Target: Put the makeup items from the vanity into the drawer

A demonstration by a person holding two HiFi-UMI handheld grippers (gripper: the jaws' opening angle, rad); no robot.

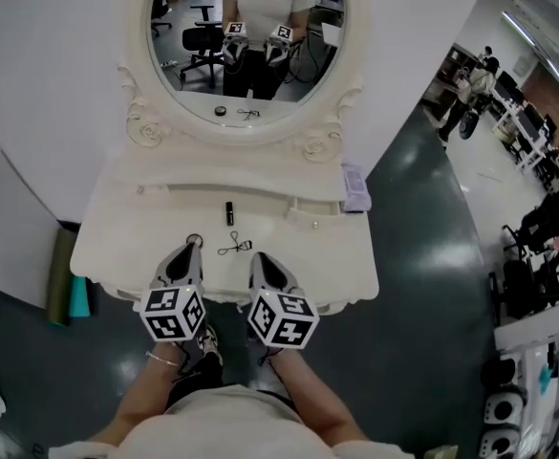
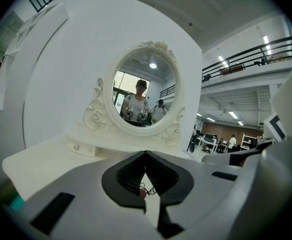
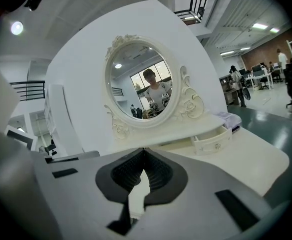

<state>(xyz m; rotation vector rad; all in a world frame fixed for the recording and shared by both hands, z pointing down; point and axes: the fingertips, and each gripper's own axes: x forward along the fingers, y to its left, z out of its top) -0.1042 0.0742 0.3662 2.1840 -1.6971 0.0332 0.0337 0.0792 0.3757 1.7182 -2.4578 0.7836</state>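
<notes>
Left gripper: jaws together, tips meeting in the left gripper view, nothing clamped between the pads. It rests low over the front of the white vanity top. A small ring-shaped item sits right at its tip, at 12 o'clock; whether it touches cannot be told. Right gripper: jaws fully together, confirmed in the right gripper view, holding nothing, also over the front of the top and just beside the left gripper. Makeup items remain on the vanity. An eyelash curler lies flat between the two gripper tips, at 9 to 10 o'clock from the right gripper, clear of both; it also shows through the slit under the left jaws. A small black tube lies at 12 o'clock from the curler, near the raised back shelf and apart from both grippers. Drawer: a small white one with a knob, pulled partly out of the shelf, at 1 o'clock from the right gripper; its open front shows in the right gripper view. Its contents cannot be seen. A pale purple item rests on the shelf's right end, at 1 o'clock from the drawer. The oval mirror stands at 12 o'clock and reflects the person and both grippers.
</notes>
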